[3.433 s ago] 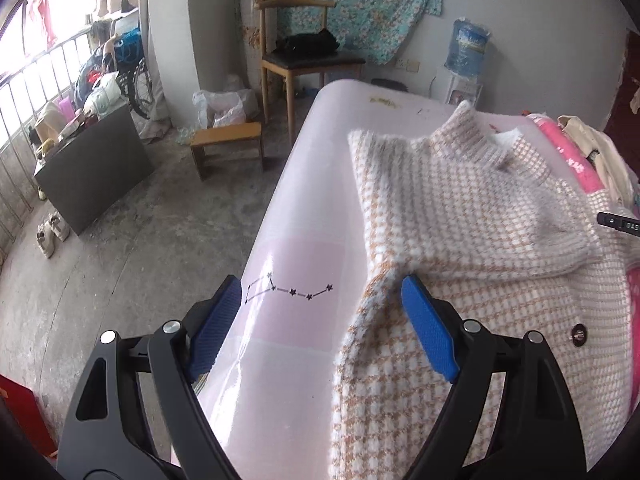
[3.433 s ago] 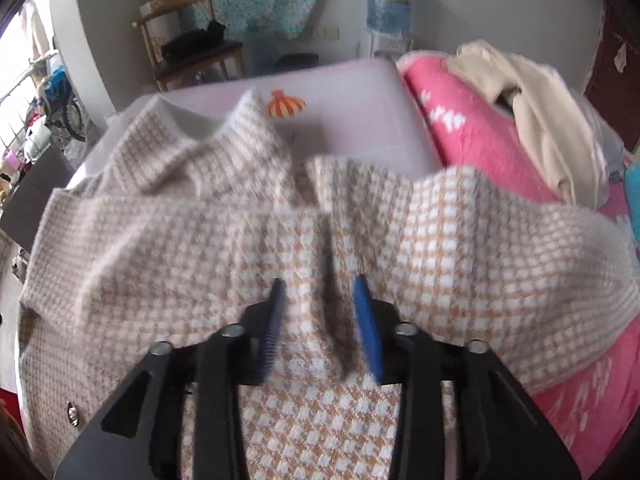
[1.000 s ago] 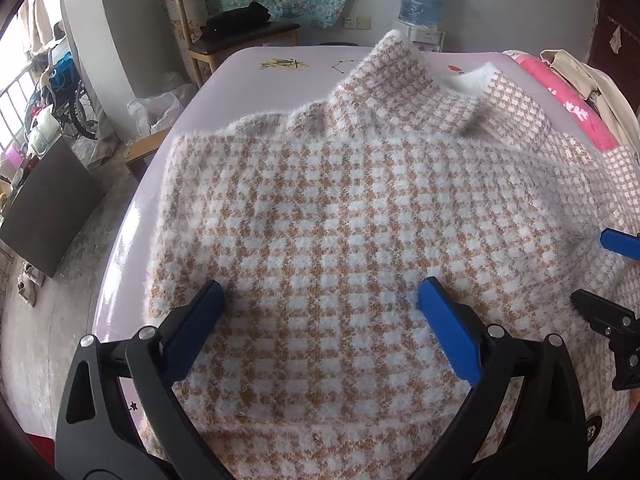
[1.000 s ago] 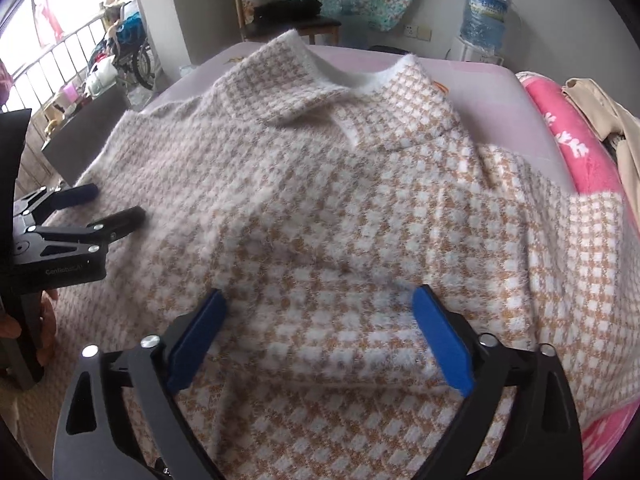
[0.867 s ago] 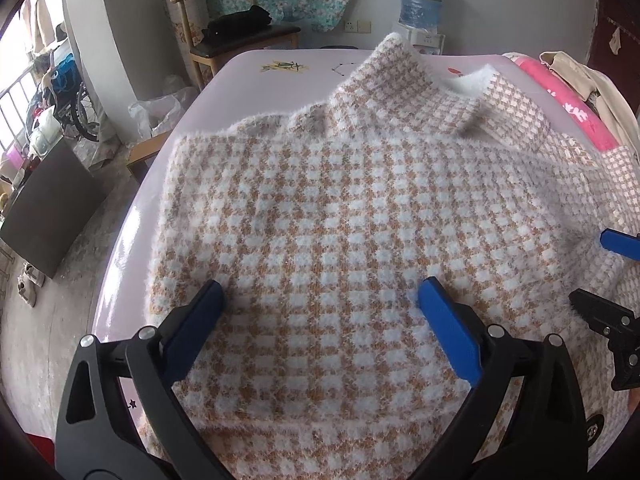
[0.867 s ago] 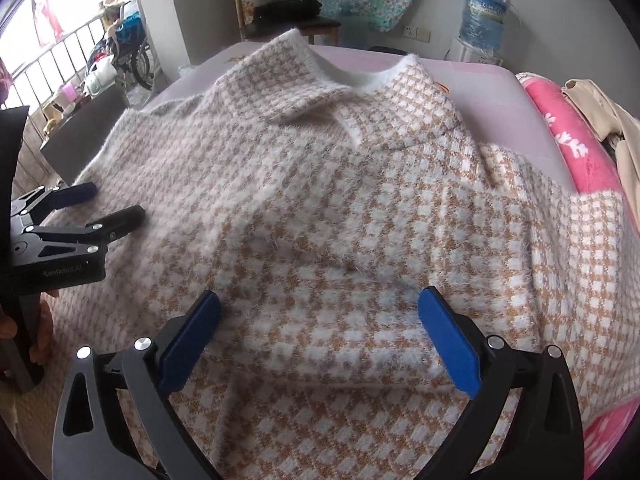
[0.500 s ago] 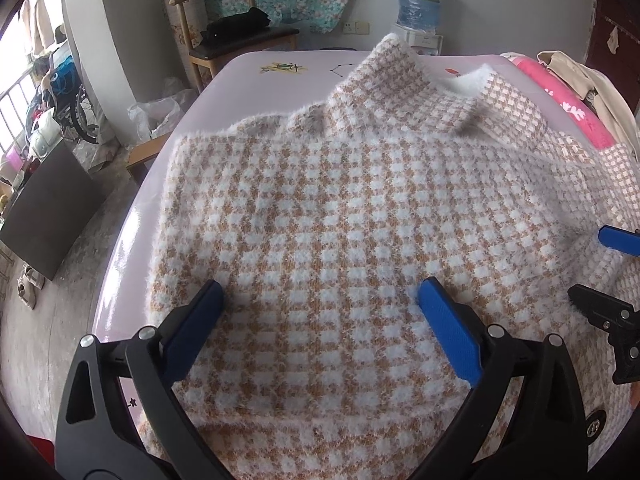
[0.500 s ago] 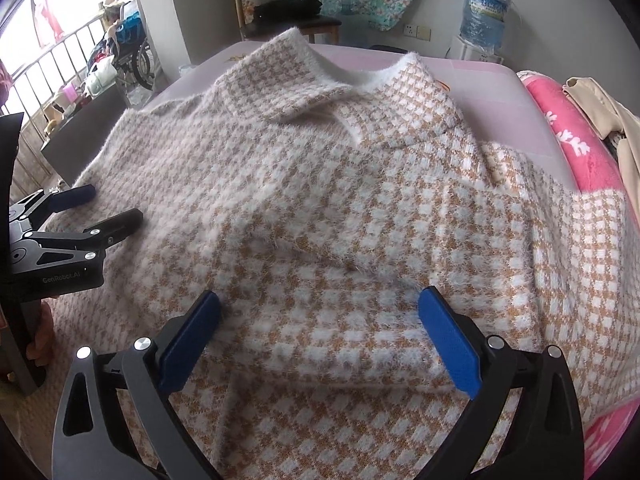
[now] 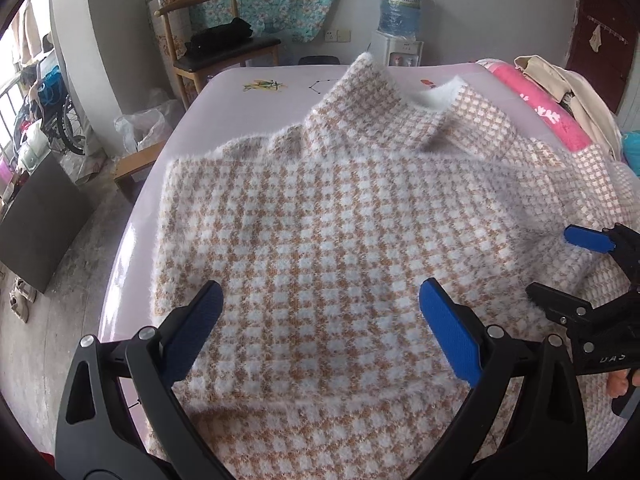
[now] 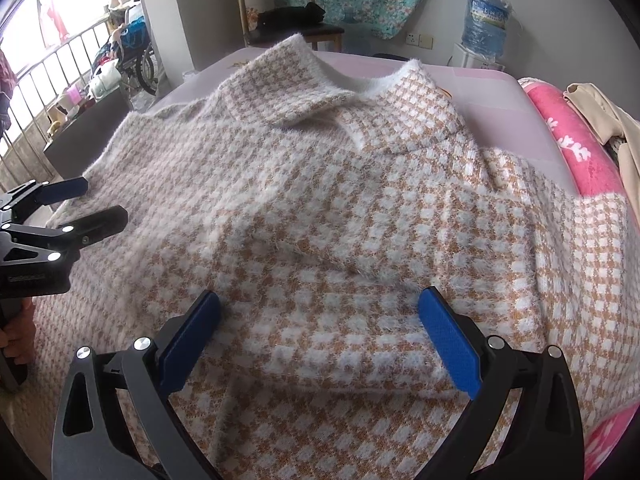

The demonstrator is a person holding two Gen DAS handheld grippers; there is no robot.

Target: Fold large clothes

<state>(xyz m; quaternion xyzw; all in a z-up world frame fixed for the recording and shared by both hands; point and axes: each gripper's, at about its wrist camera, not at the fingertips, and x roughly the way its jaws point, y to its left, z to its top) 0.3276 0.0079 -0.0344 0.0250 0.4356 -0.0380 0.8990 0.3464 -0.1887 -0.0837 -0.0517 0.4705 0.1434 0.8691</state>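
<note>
Both claws gape above the checked sweater point(image 9: 320, 220) on the bed point(image 9: 248, 80).

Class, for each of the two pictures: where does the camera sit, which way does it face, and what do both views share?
Left wrist: on the left tongs, facing the checked sweater; the right tongs show at the right edge.
Right wrist: on the right tongs, facing the sweater's collar; the left tongs and a hand show at left.
Shared: sweater, wooden chair, water bottle.
</note>
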